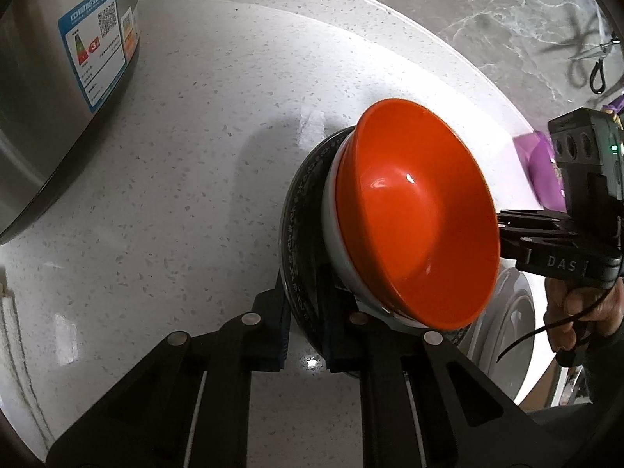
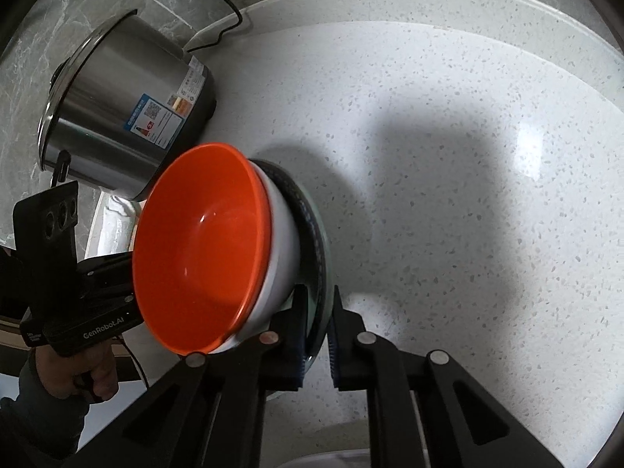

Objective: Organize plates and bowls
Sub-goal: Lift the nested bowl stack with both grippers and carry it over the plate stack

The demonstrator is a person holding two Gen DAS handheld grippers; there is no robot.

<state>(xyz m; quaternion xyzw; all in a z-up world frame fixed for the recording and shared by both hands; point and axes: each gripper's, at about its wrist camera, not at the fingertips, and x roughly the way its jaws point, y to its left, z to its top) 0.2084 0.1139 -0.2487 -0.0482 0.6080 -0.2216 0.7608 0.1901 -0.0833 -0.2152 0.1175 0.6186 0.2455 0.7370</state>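
Gripping the same dark plate (image 1: 298, 234) from opposite sides, the left gripper (image 1: 304, 335) and the right gripper (image 2: 318, 341) each have their jaws drawn narrow onto its rim, the blue pads pressing the thin edge between them. The plate carries a white bowl (image 1: 339, 249) with an orange bowl (image 1: 417, 210) nested inside it, so the whole stack hangs between the two tools above the speckled counter (image 1: 175, 175). Two grips on opposite edges look chosen to keep the load balanced, since one pinch on a rim would likely let the plate swing under the bowls' weight. From the wrist cameras the stack appears steeply tilted, though that is probably the downward aim of the lenses. A steel cooker (image 2: 124, 117) stands near the wall, its cord (image 2: 218, 0) trailing behind, and a white plate (image 1: 507, 331) lies beyond the stack in the left view. The step in hand seems to be carrying the stack together; the risk is the bowls sliding if the hands fall out of level.
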